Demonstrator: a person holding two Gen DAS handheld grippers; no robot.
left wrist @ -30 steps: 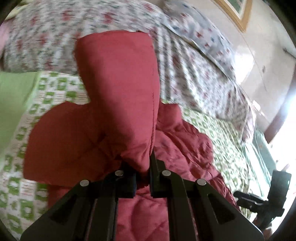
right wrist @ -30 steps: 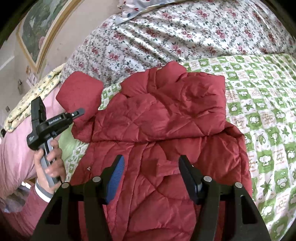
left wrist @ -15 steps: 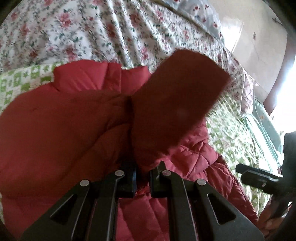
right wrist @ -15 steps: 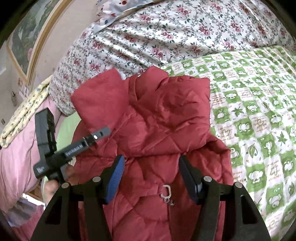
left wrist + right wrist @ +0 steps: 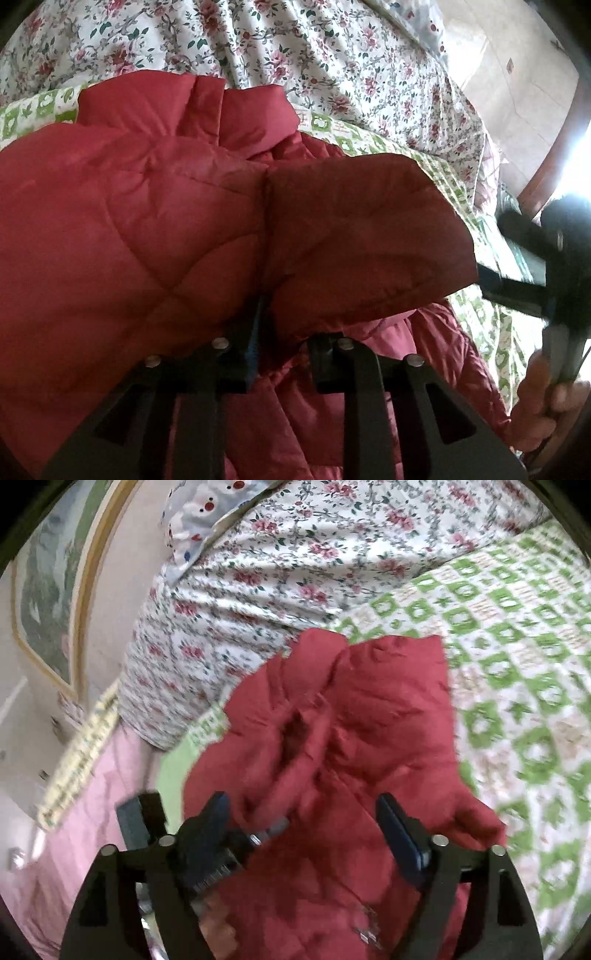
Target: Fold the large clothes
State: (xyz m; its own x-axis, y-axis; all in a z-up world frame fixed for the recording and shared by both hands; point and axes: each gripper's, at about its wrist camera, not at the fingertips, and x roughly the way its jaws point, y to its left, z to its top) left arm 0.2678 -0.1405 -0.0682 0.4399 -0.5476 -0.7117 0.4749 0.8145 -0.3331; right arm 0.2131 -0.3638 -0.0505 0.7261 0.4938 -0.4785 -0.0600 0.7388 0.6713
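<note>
A red quilted jacket (image 5: 129, 221) lies on the bed, collar toward the floral duvet. Its sleeve (image 5: 362, 236) is folded across the body and drapes over the tips of my left gripper (image 5: 282, 343). That gripper's jaws are opening: a gap shows between them, the fabric loose in it. In the right wrist view my right gripper (image 5: 303, 812) hovers low over the jacket (image 5: 369, 720), its jaws opening wide with nothing pinched. The left gripper (image 5: 136, 819) sits just beside its left finger. The right gripper (image 5: 546, 258) and the hand (image 5: 543, 398) holding it show at the right edge.
A floral duvet (image 5: 258, 44) is bunched behind the jacket. A green checked sheet (image 5: 517, 664) covers the bed to the right. A pink blanket (image 5: 92, 812) lies at the left edge, below a framed picture (image 5: 48, 609) on the wall.
My left gripper swung the sleeve over the jacket's body and sank, and its jaws have parted. The right gripper moved in toward the left one and widened.
</note>
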